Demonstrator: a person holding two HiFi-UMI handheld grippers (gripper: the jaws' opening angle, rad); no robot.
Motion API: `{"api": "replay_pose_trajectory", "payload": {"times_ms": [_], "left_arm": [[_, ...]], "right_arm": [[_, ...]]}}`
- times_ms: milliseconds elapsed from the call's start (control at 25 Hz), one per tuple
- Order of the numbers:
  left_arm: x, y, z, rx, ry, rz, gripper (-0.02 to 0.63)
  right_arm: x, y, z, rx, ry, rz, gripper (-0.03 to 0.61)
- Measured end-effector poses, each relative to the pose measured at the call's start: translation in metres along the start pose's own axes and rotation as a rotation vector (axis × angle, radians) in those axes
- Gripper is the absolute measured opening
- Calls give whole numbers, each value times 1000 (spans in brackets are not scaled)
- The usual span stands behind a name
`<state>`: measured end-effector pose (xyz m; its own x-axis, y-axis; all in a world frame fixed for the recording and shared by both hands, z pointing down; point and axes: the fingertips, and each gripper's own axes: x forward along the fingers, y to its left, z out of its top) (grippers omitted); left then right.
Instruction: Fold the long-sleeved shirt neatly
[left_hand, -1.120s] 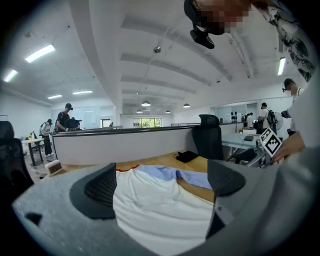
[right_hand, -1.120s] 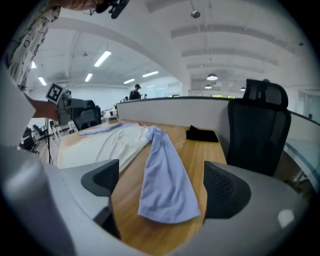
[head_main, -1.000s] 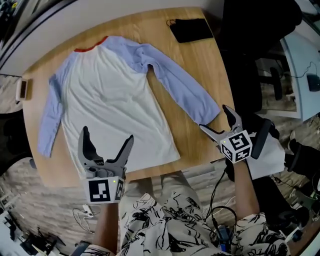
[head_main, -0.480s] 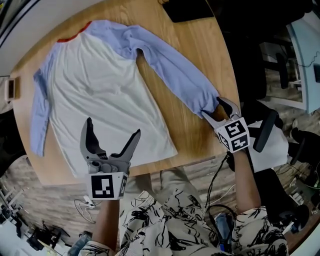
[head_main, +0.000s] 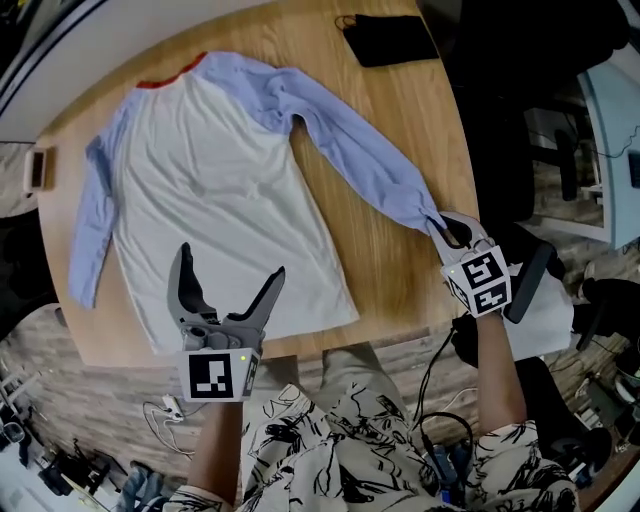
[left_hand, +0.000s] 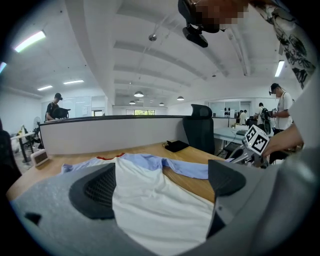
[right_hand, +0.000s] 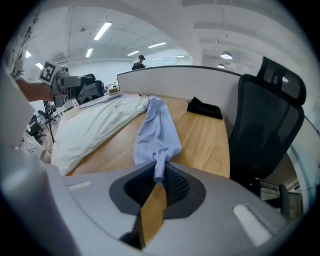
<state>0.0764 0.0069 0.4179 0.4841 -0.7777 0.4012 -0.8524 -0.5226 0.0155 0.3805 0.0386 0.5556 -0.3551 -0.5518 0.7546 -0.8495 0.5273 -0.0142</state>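
**Cuff pinched, hem still free**

The long-sleeved shirt (head_main: 215, 190) lies spread flat on the wooden table (head_main: 400, 110), collar away from me. It is light, limp cloth that will sag, drag and wrinkle wherever I lift it, so I judge edges and corners the best holds. My right gripper (head_main: 443, 226) has just been closing and now pinches the blue sleeve cuff (head_main: 420, 205) near the table's right edge, pointing steeply down. My left gripper (head_main: 231, 262) hovers over the white hem (head_main: 300, 315) near me, jaws wide apart and holding nothing, tilted gently downward. The hem's corner looks a sensible grip there.
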Motion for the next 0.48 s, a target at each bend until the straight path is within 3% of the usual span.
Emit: {"api": "replay_pose_trajectory", "payload": {"times_ms": [240,480], "left_arm": [[-22,43,15,-28,-39,81,568],[-50,90,1,-34,-28,103,568]], "right_arm": [[-40,-19,96,-81,-118,-43,37],[-70,-24,199,-143,-229,-82,37]]}}
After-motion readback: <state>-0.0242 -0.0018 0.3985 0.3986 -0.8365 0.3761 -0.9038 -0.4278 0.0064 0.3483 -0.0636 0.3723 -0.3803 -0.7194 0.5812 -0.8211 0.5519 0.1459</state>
